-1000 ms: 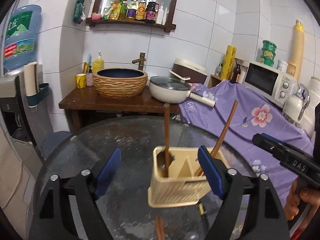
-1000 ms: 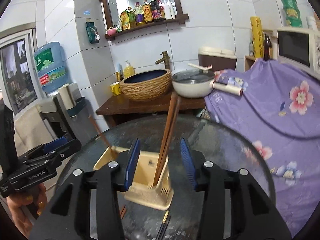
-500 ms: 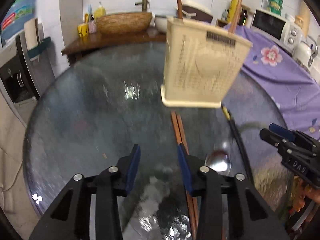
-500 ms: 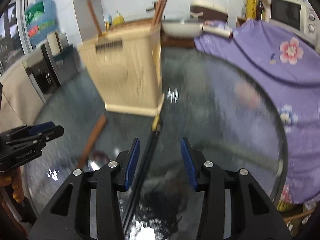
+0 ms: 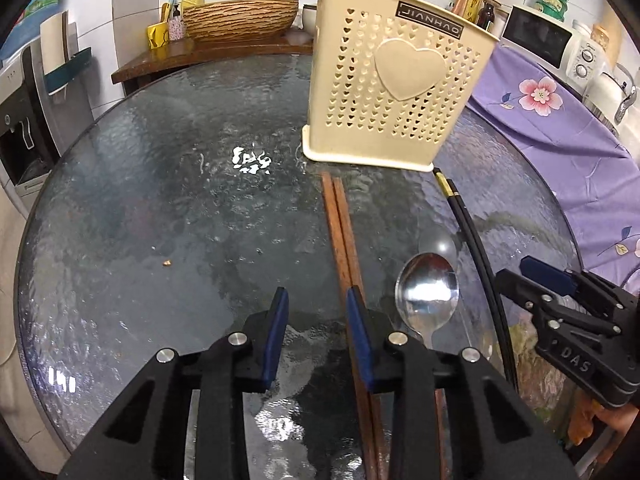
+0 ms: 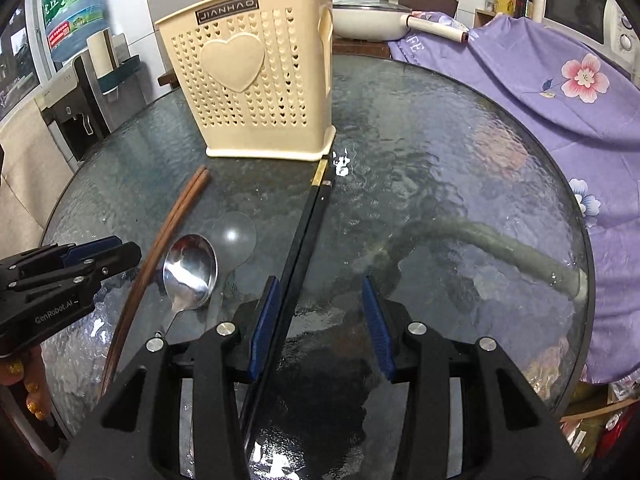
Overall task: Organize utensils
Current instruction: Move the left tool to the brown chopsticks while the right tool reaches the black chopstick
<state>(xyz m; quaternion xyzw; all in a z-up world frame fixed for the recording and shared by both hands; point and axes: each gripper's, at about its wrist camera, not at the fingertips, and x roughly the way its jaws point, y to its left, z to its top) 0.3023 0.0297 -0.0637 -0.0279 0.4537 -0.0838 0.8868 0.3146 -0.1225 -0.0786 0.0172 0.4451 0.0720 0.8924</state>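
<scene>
Both my tools have dropped low over the bench (image 5: 120,200) since a second ago. Left tool (image 5: 314,334) and right tool (image 6: 318,322) gape, empty. Caddy (image 5: 392,92) stands upright beyond; brown chopsticks (image 5: 340,232), spoon (image 5: 426,292) and black chopsticks (image 6: 304,228) lie before it.

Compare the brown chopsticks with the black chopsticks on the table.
The brown chopsticks are plain reddish wood; the black chopsticks have gold bands near the far end. The brown pair lies left of the spoon, the black pair right. Both lie flat on the glass table, pointing toward the holder.
</scene>
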